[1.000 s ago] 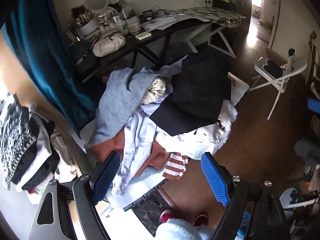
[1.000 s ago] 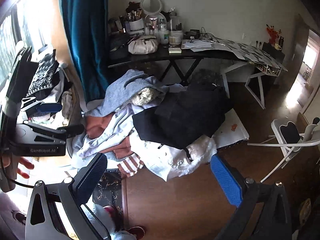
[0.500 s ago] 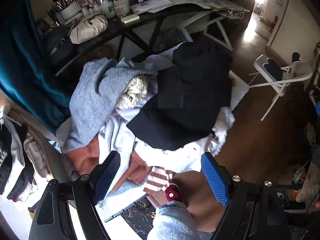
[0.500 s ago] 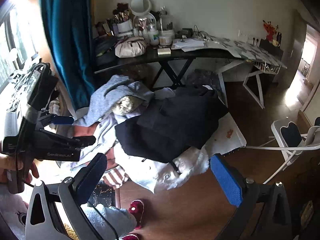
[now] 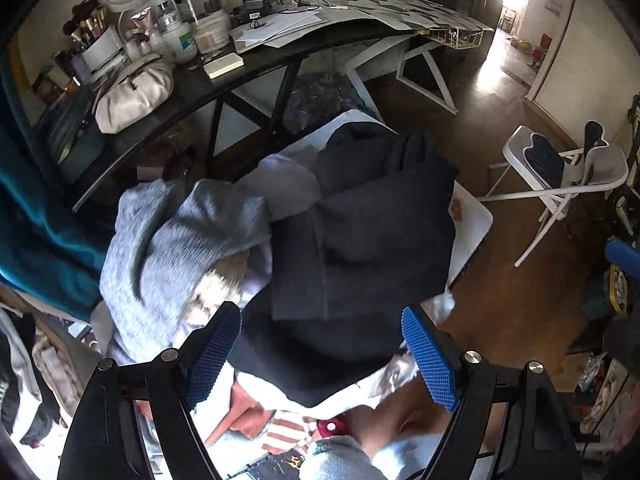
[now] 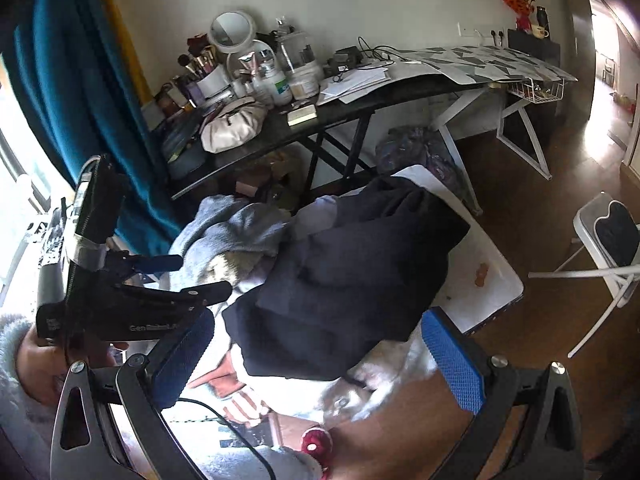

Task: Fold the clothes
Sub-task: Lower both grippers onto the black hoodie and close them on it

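Observation:
A pile of clothes lies on a low white table (image 5: 472, 224). A black garment (image 5: 360, 248) lies on top, with a grey sweater (image 5: 160, 248) to its left, a white fluffy garment (image 6: 384, 380) below it and rust and striped pieces (image 5: 288, 432) at the near edge. My left gripper (image 5: 320, 344) is open and empty, above the near part of the black garment. My right gripper (image 6: 316, 352) is open and empty, above the black garment (image 6: 352, 280). The left gripper also shows in the right wrist view (image 6: 192, 276), over the grey sweater (image 6: 232, 232).
A cluttered black desk (image 5: 256, 76) with a white bag (image 5: 132, 96) stands behind the pile. A teal curtain (image 5: 36, 216) hangs at the left. A white folding chair (image 5: 560, 176) stands at the right on the wooden floor (image 5: 520, 304).
Both grippers have moved forward and closer over the clothes pile; the black garment now sits between the fingers in each view. Both stay open.

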